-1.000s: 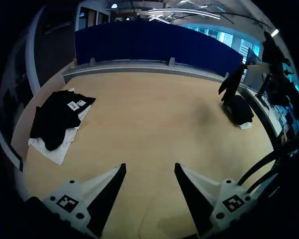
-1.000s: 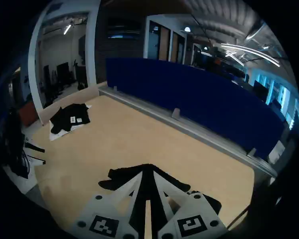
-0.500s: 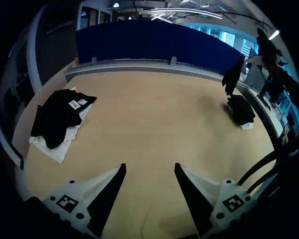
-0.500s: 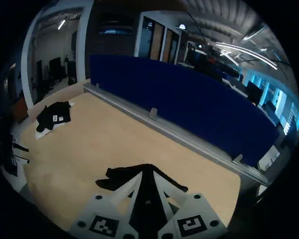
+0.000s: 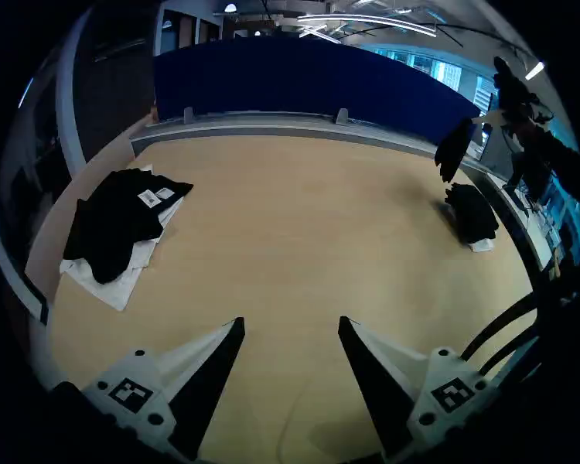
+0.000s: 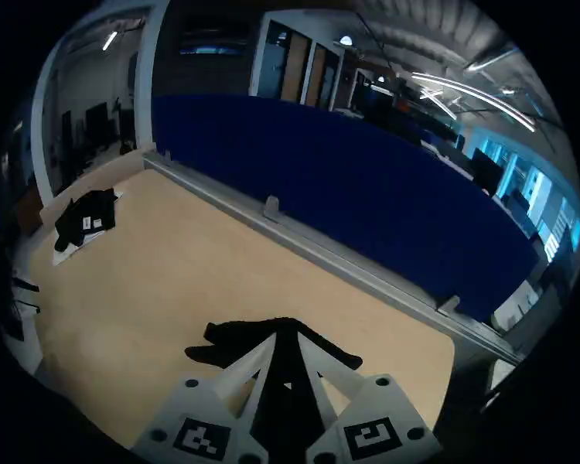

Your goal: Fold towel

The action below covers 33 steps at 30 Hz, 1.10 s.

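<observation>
My left gripper [image 5: 290,321] is open low over the wooden table [image 5: 305,224], with nothing between its fingers. In the right gripper view, my right gripper [image 6: 286,326] is shut on a black towel [image 6: 232,339] that hangs above the table. The left gripper view shows that same black towel [image 5: 452,151] dangling in the air at the far right, above a stack of black towels [image 5: 469,213]. At the table's left lies a heap of black towels [image 5: 120,220] on a white towel [image 5: 120,288]; the heap [image 6: 85,220] appears small and far off in the right gripper view.
A blue partition [image 5: 305,81] on a grey rail [image 5: 274,127] lines the table's far edge. A person [image 5: 526,116] stands at the far right beside the stack. Black chair arms [image 5: 514,325] curve by the near right corner.
The right gripper has lifted the black towel higher and away from the right stack. The left gripper has hardly moved.
</observation>
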Available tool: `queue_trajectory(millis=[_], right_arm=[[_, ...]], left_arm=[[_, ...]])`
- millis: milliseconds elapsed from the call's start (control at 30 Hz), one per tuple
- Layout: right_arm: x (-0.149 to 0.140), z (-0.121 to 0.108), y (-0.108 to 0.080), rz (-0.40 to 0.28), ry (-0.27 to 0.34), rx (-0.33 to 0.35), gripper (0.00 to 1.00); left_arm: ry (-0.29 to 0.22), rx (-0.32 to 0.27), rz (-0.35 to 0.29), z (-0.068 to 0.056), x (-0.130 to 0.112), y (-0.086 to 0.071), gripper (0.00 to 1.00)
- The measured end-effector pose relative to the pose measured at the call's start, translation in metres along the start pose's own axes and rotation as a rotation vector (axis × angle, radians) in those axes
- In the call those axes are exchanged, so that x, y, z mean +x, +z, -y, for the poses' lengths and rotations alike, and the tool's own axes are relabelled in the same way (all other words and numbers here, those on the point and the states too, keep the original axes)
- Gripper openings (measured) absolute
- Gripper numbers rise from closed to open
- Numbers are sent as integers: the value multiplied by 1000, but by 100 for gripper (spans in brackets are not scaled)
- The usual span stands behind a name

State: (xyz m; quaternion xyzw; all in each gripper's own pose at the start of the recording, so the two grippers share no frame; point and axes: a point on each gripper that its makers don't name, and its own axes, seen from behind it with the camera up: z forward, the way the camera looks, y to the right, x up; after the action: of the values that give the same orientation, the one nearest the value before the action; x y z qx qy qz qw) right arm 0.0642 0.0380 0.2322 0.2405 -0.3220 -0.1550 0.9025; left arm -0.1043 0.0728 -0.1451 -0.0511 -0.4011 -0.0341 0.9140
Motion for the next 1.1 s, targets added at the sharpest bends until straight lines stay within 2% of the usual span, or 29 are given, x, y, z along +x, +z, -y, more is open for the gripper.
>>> queue_trajectory(millis=[200,500,800,1100], right_arm=[[-11,-9,2,16,7,-6,4],[-22,-21,1,25,24,-20,4],[-47,-22,-22,43,28,-22,4],[-111,-10,-53,94,46,-33,4]], left_arm=[[4,1,4,0,-1,2,90],[17,-6,7,-8,1,1,90],[28,-18,10,-15,4,1,90],[42,-33,14,-21,5,2,90]])
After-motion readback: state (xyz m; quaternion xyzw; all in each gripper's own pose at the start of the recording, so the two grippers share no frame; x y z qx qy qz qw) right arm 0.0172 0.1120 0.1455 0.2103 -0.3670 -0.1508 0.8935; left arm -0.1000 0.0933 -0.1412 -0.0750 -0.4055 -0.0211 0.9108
